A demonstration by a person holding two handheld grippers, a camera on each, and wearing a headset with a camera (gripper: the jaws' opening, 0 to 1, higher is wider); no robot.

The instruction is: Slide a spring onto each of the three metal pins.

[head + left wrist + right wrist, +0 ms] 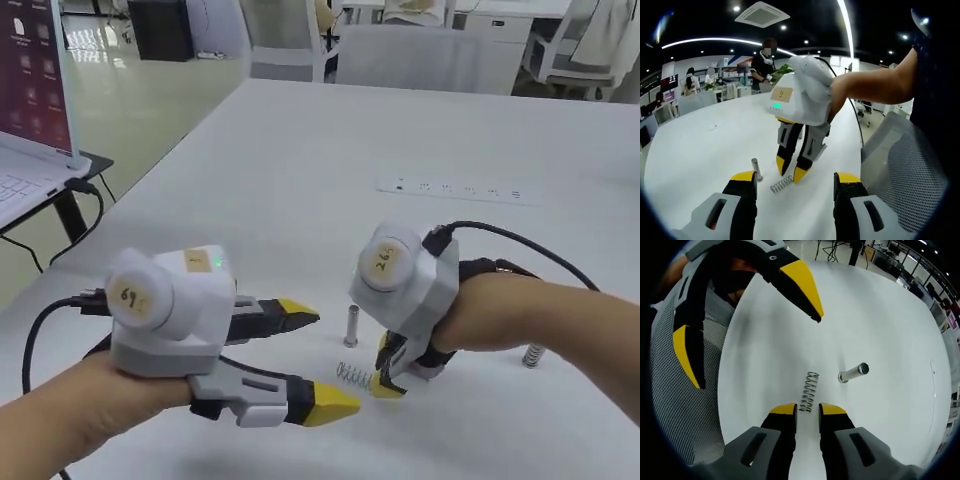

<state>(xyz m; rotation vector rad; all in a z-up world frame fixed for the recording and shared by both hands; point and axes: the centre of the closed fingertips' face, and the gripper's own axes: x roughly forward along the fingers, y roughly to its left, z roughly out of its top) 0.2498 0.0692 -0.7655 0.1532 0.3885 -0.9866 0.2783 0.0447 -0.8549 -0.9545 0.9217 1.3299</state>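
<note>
Jaws of right gripper: narrowly apart, tips down at the table, either side of the near end of a spring lying flat. Metal pin: upright, just beyond the tips, beside the spring. Left gripper: jaws wide apart, aimed at the right tips. Second spring: well behind the right jaws, by the wrist.

Head view from above, gripper views close, opposed, sharing the spring
</note>
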